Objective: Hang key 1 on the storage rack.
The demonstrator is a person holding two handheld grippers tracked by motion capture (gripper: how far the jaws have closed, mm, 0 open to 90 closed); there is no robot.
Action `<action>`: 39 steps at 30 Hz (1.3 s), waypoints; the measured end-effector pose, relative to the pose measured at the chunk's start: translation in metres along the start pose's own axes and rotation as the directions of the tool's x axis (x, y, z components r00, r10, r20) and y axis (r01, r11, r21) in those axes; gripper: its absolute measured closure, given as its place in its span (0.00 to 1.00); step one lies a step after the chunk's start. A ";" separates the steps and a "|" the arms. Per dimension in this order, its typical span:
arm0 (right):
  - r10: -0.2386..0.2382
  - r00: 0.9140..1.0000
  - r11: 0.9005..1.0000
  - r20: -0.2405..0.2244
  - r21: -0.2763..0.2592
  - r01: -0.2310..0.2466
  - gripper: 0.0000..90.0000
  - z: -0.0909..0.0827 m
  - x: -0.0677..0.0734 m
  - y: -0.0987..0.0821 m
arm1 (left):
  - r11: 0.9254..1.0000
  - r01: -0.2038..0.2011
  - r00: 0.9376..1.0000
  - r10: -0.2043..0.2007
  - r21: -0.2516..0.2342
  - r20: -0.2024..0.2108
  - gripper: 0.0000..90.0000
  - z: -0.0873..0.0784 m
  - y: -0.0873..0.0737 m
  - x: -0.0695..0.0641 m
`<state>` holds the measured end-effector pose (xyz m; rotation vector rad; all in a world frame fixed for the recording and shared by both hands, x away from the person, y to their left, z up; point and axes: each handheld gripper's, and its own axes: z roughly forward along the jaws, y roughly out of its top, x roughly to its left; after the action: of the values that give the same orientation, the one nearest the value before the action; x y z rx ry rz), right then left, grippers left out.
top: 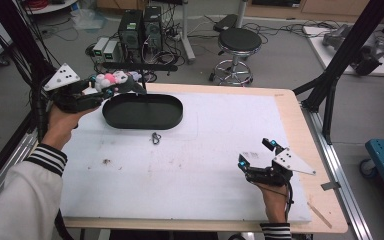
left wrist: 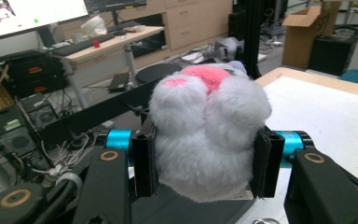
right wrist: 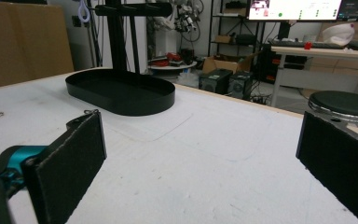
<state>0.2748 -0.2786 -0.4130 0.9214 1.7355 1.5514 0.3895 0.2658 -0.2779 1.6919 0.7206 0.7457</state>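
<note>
Left hand-held gripper (top: pixel 111 86): I have its jaws clamped on the white and pink plush toy (left wrist: pixel 208 133), held off the table (top: pixel 190 165) at the far-left corner. The black oval tray (top: pixel 142 111) lies just right of and below the toy, long axis running left to right; the toy hangs over the tray's left rim. My judgement: short drop in. Right hand-held gripper (top: pixel 256 153): jaws wide apart, empty, well apart from the tray.

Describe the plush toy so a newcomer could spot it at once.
Start at the black oval tray on the white table, far left. Just past its left end, the left gripper holds the plush toy between its jaws. It is the one fluffy thing here: white fur with pink patches.
</note>
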 end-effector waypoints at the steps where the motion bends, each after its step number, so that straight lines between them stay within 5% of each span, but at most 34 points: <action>1: 0.003 1.000 1.000 0.008 0.003 -0.003 0.01 -0.001 0.000 -0.002 | 1.000 -0.002 1.000 0.002 0.004 -0.004 0.60 -0.001 0.000 0.001; 12: -0.026 0.998 1.000 0.056 0.012 0.025 0.01 -0.002 0.000 -0.017 | 1.000 0.005 0.998 -0.004 0.018 -0.067 0.60 -0.004 0.000 0.017; 19: 0.006 0.997 1.000 0.071 -0.007 -0.005 0.01 -0.007 -0.004 -0.026 | 1.000 0.010 0.994 -0.007 0.028 -0.110 0.60 0.000 -0.001 0.024; 34: -0.009 0.998 1.000 0.061 -0.020 0.010 0.01 -0.002 -0.002 -0.030 | 0.999 -0.007 0.985 0.016 0.054 -0.173 0.59 0.016 0.005 0.032; 39: 0.030 0.998 0.999 0.054 -0.041 -0.028 0.01 -0.003 -0.002 -0.031 | 0.999 -0.005 0.983 0.015 0.053 -0.183 0.59 0.023 0.008 0.035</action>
<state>0.2704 -0.2845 -0.4437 0.9638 1.6542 1.5595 0.4300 0.2777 -0.2710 1.6901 0.8660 0.9048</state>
